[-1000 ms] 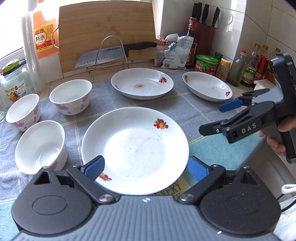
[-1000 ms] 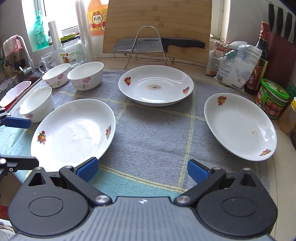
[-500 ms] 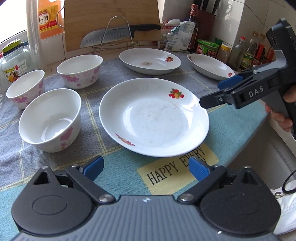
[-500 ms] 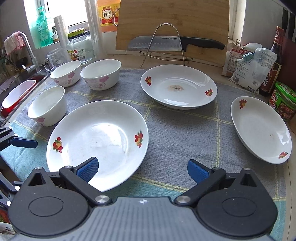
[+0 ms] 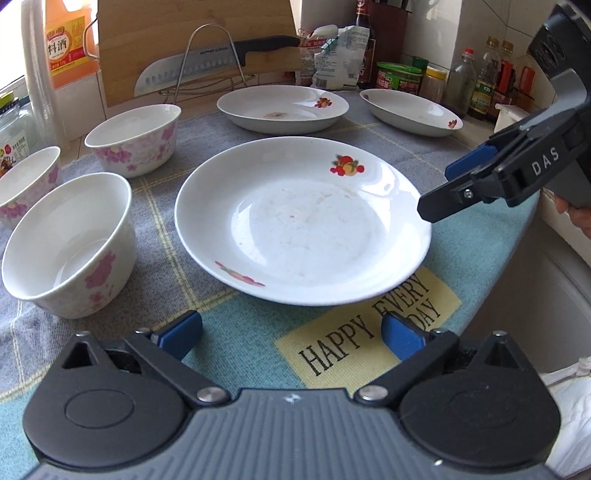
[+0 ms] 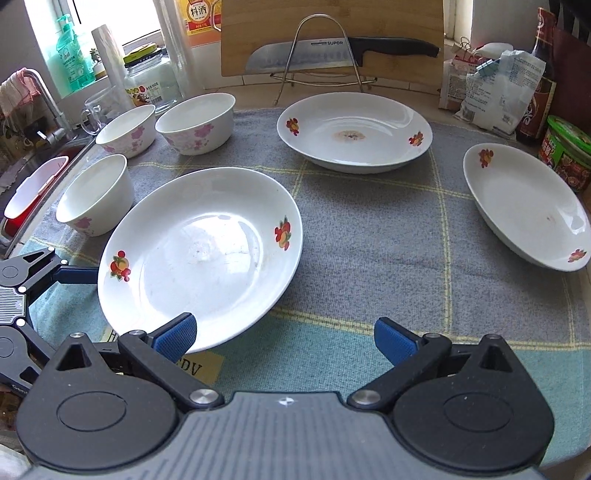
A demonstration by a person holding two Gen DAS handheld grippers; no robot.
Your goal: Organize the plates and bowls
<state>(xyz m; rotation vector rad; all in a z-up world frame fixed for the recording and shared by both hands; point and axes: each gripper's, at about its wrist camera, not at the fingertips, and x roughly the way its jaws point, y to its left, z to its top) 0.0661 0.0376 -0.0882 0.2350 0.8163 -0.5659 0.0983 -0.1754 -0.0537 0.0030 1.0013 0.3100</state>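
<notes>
A white plate with fruit prints [image 5: 303, 221] lies nearest on the cloth mat [image 5: 236, 343]. My left gripper [image 5: 291, 336] hovers just short of its near rim, jaws opening, nothing between them. My right gripper [image 6: 286, 339] stands open; its left finger [image 6: 175, 338] overlaps that plate's [image 6: 199, 254] near rim in the picture. From the left wrist, the right gripper [image 5: 443, 188] hangs by the plate's right rim. Two more plates [image 6: 354, 133] [image 6: 524, 206] sit farther back. Three flowered bowls [image 6: 94, 194] [image 6: 195, 122] [image 6: 125, 129] stand at the left.
A knife on a wire rack [image 6: 343, 51] leans against a wooden board [image 6: 332, 22] at the back. Bottles, jars and bags [image 5: 399, 74] crowd the back right. A sink with a tap [image 6: 33, 110] lies left of the mat. The counter edge [image 5: 554, 236] drops off at the right.
My left gripper sank and drew back from over the near plate to just short of its rim. My right gripper shifted left towards that plate and now sits close to its right rim.
</notes>
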